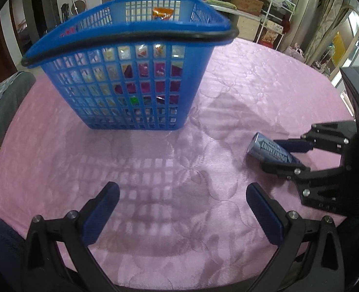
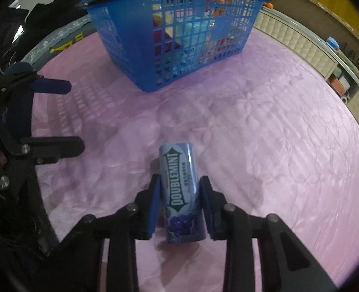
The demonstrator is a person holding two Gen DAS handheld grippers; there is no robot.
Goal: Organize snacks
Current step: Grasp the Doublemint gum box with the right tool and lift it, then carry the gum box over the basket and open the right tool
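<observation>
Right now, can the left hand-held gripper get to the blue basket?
Probably yes. The left hand-held gripper is open and holds nothing, and only bare pink cloth lies between it and the blue basket. The right hand-held gripper, around the Doublemint tin, sits off to the side.

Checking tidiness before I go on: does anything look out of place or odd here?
Only the purple Doublemint gum tin: it lies on the pink quilted cover between the right gripper fingers, outside the blue plastic basket.
</observation>
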